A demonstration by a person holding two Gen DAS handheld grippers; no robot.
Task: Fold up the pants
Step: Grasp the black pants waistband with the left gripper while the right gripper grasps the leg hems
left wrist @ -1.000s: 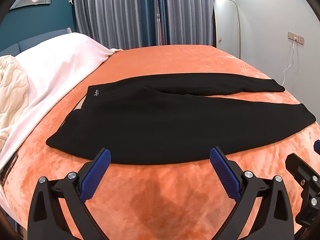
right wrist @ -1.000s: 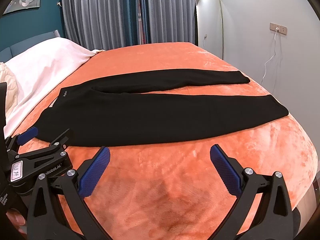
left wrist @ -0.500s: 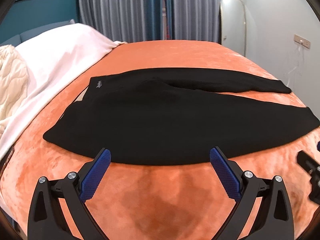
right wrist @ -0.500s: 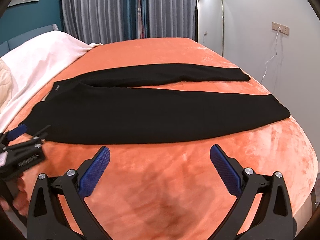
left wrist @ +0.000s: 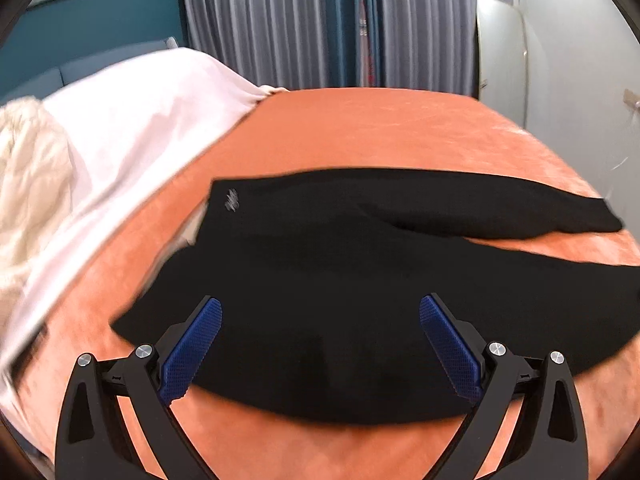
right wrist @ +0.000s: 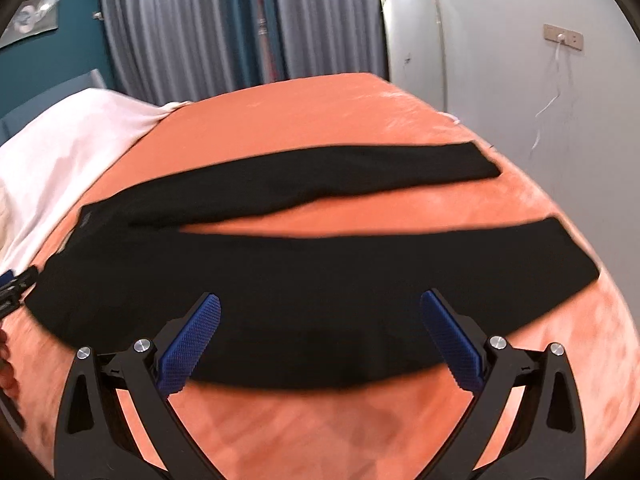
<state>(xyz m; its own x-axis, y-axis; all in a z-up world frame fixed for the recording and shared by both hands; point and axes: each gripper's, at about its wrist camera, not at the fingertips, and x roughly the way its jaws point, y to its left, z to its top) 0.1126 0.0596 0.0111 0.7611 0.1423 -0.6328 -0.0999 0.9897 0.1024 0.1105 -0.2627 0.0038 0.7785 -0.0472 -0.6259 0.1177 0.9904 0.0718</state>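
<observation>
Black pants (left wrist: 340, 272) lie flat on the orange bed, waistband to the left with a small white logo (left wrist: 232, 200), both legs stretched to the right and slightly apart. They also show in the right wrist view (right wrist: 320, 272). My left gripper (left wrist: 320, 344) is open and empty, its blue pads over the near edge of the pants by the waist end. My right gripper (right wrist: 320, 340) is open and empty, its pads over the near edge of the near leg. The left gripper's tip shows at the far left of the right wrist view (right wrist: 16, 284).
The orange blanket (left wrist: 380, 128) covers the bed. A white sheet (left wrist: 132, 132) and a cream quilt (left wrist: 28, 184) lie at the left. Grey curtains (left wrist: 300, 24) hang behind. A mirror (right wrist: 416, 32) and a wall socket with a cable (right wrist: 560, 36) are at the right.
Both grippers have moved forward toward the pants; their pads now sit over the near edge of the fabric. The left one has shifted left toward the waist. Both stay open.
</observation>
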